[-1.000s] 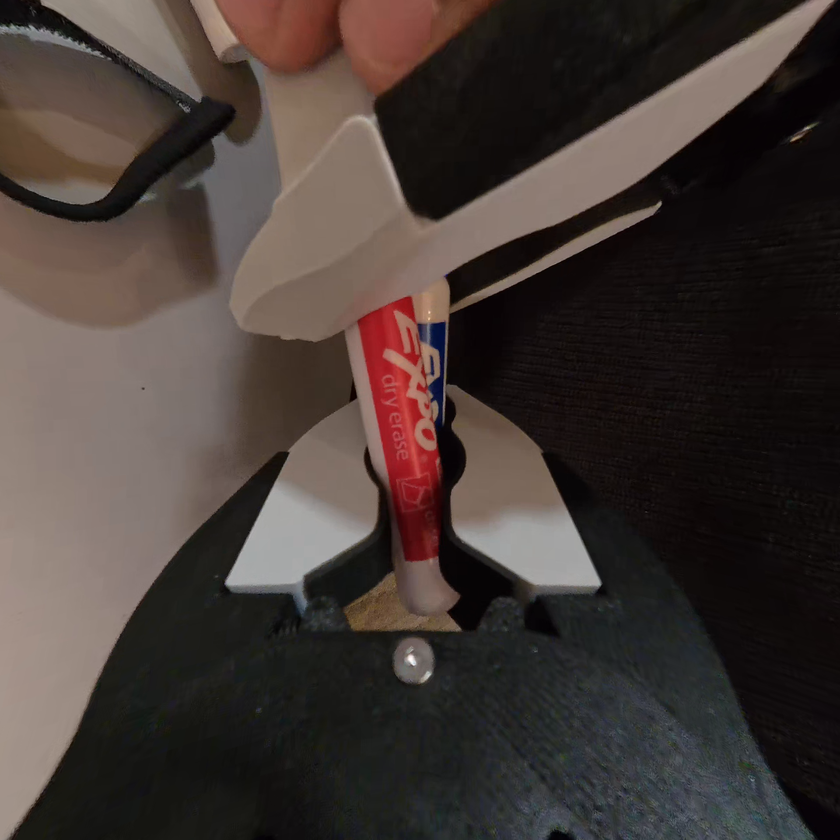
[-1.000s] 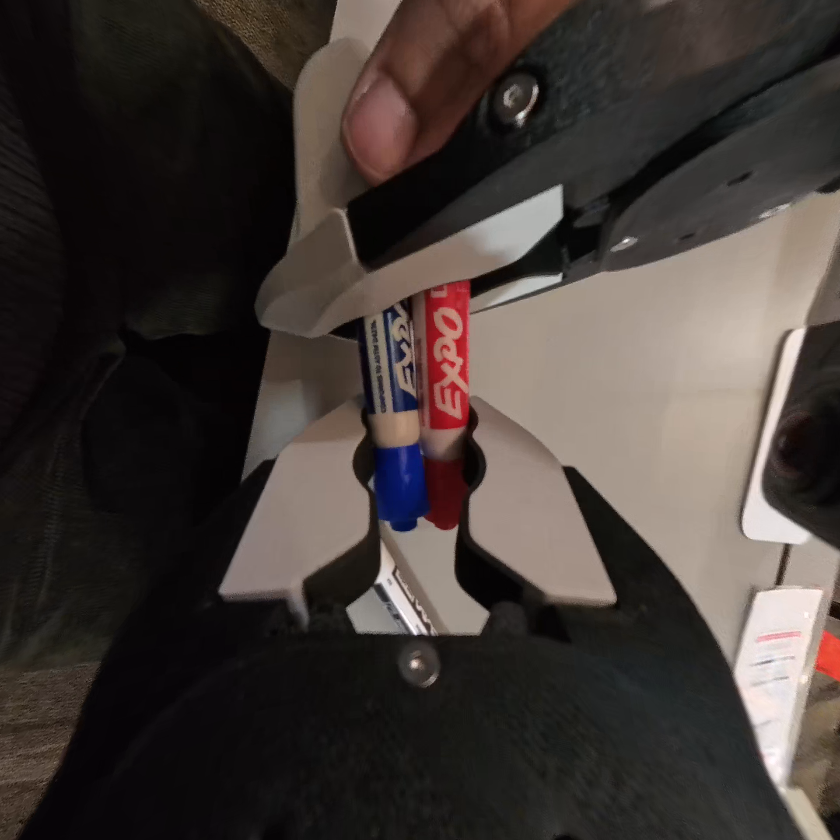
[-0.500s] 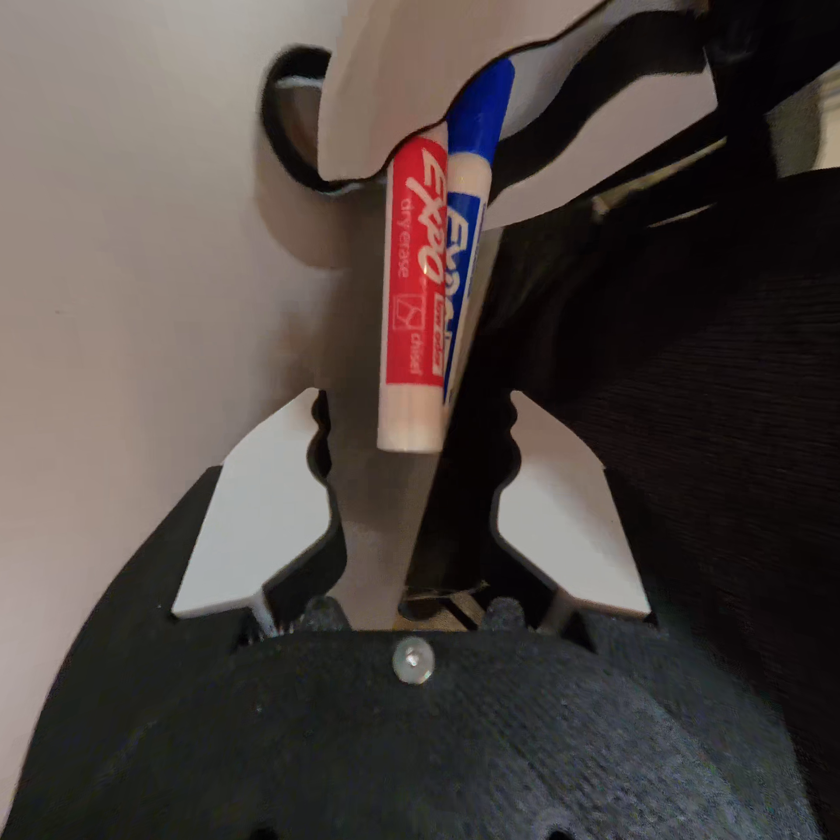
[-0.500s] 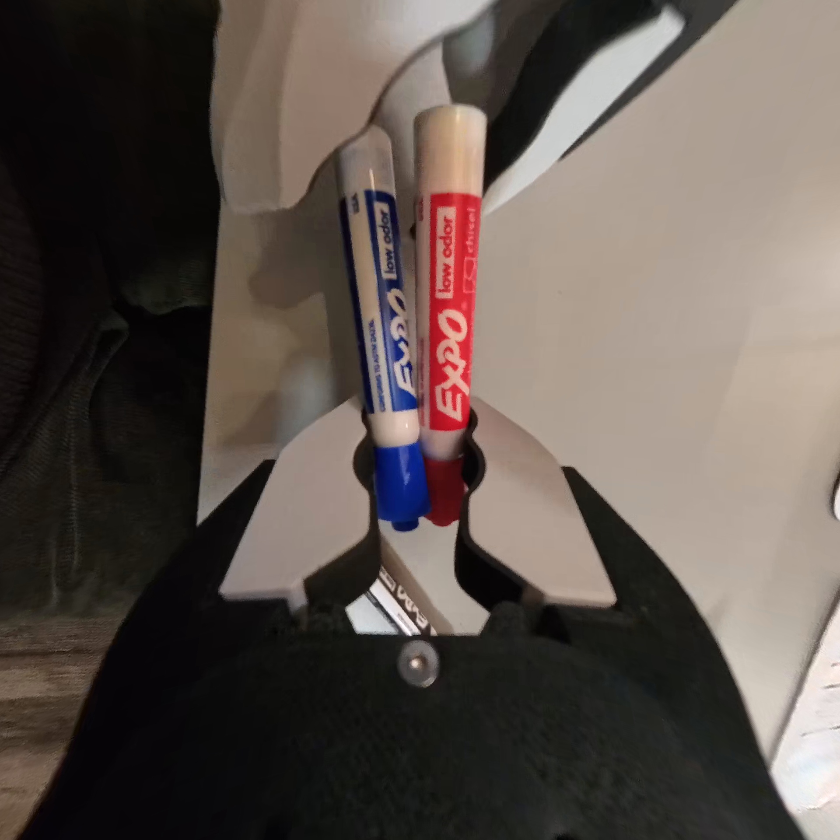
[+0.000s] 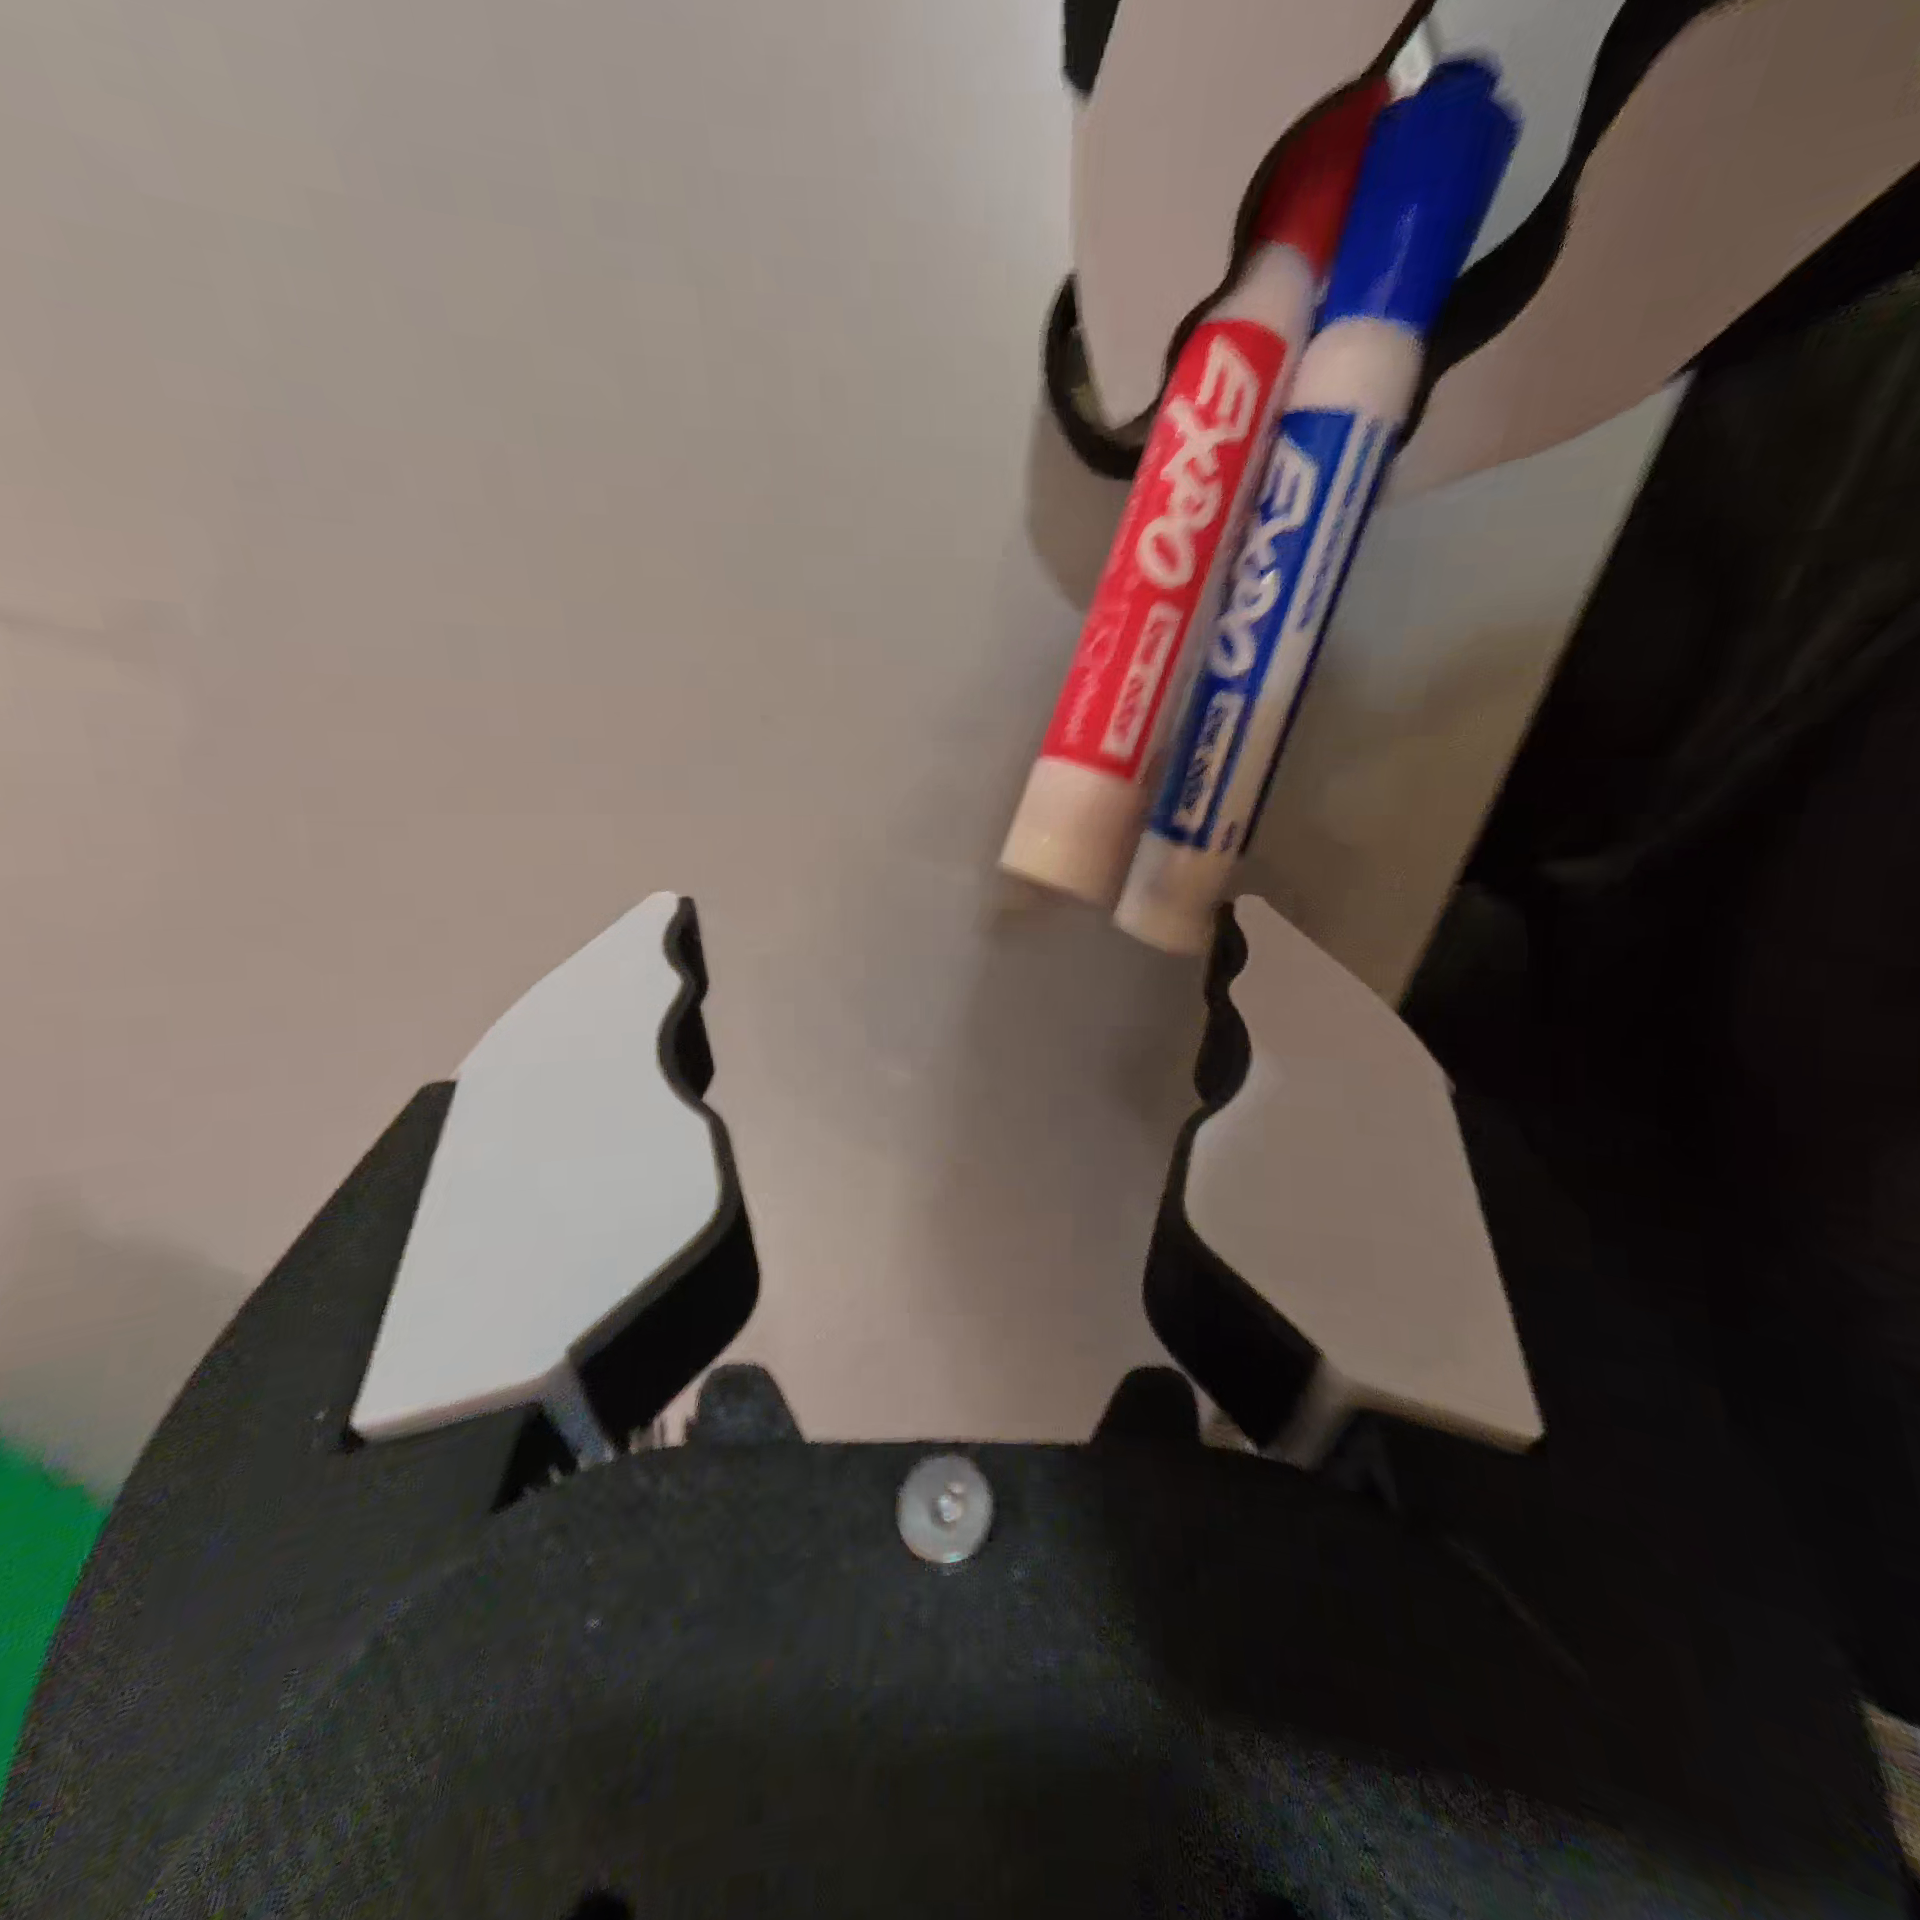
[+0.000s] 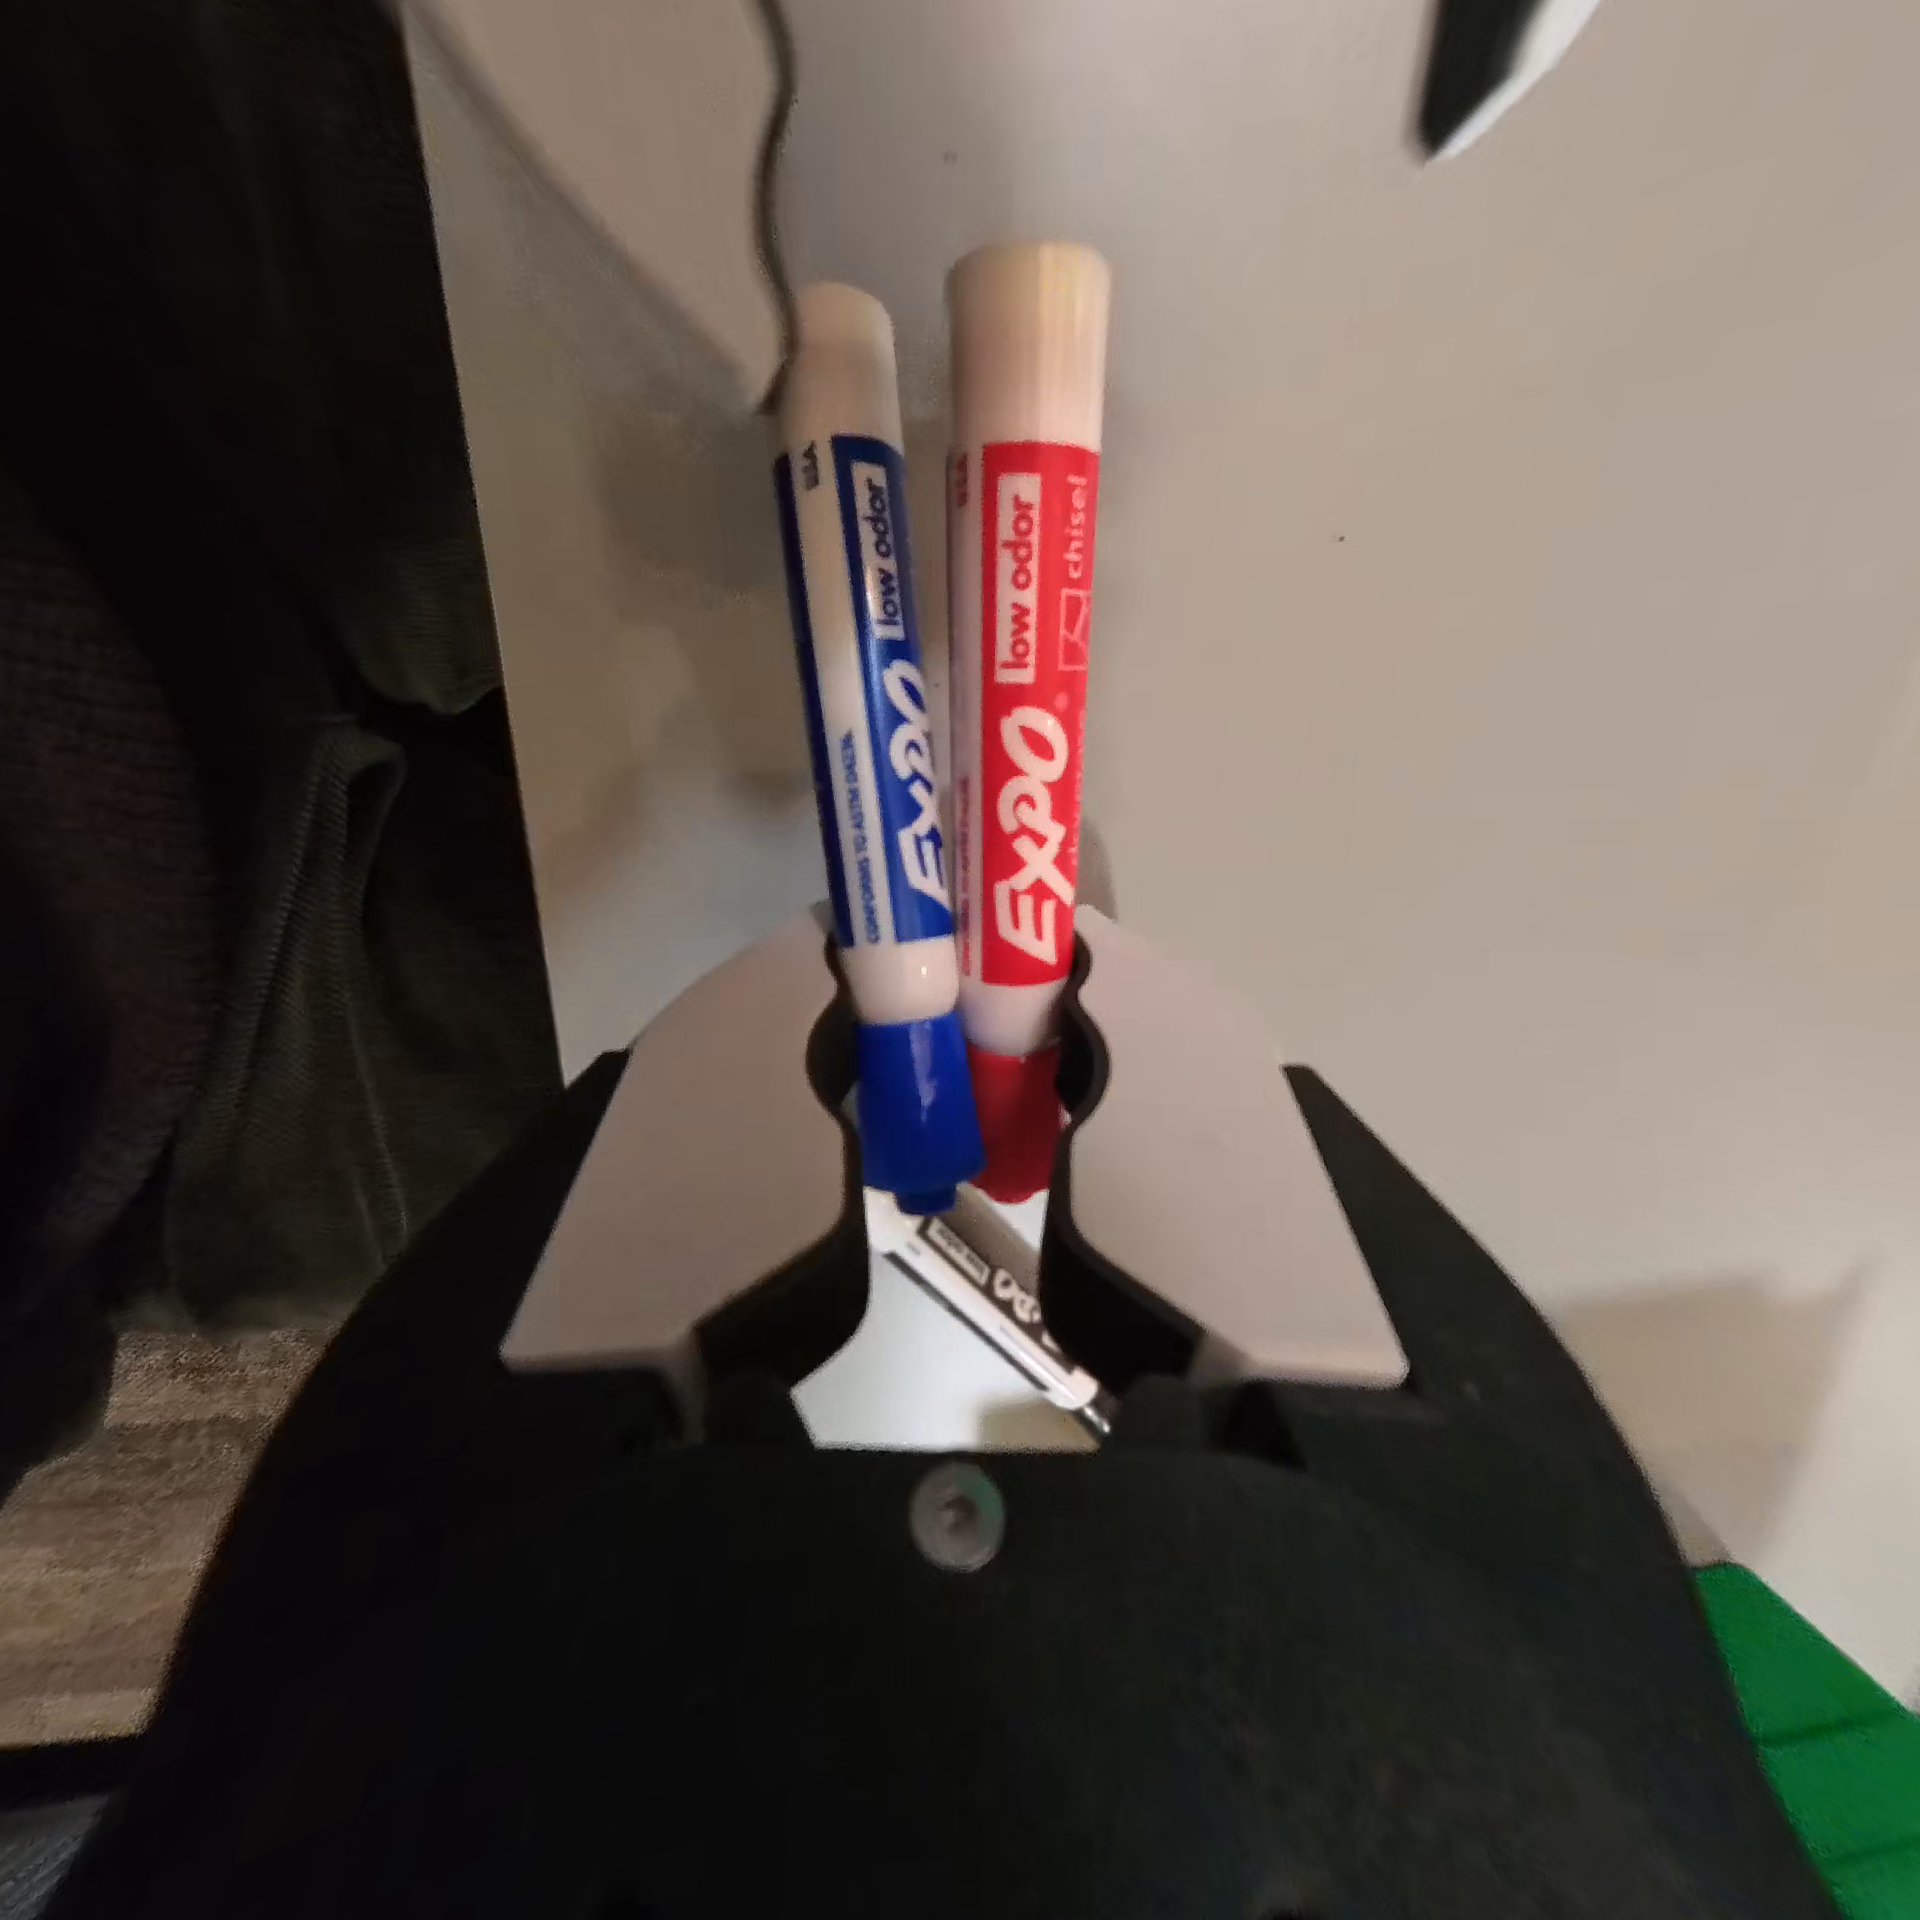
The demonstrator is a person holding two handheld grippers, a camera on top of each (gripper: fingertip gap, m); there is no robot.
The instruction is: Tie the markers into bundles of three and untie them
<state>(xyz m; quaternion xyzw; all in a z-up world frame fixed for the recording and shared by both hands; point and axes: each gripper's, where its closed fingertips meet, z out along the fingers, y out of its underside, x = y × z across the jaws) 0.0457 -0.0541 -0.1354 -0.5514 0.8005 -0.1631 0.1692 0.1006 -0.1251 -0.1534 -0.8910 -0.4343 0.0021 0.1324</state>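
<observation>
The left gripper (image 5: 951, 935) gapes empty, while the right gripper (image 5: 1340, 208) clamps the red marker (image 5: 1143, 582) and blue marker (image 5: 1278, 582).

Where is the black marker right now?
In the right wrist view, the black marker lies on the white table, below the right tool holding the blue marker and red marker.

The blue marker (image 6: 873, 727) and red marker (image 6: 1029, 707) stand side by side, blue at 9 o'clock of red, both capped. Their cap ends sit pinched between the right tongs (image 6: 954, 997), white butt ends pointing to 12 o'clock. A third marker (image 6: 987, 1309), black-and-white, lies aslant on the pale tabletop (image 6: 1455, 727) below them.
</observation>
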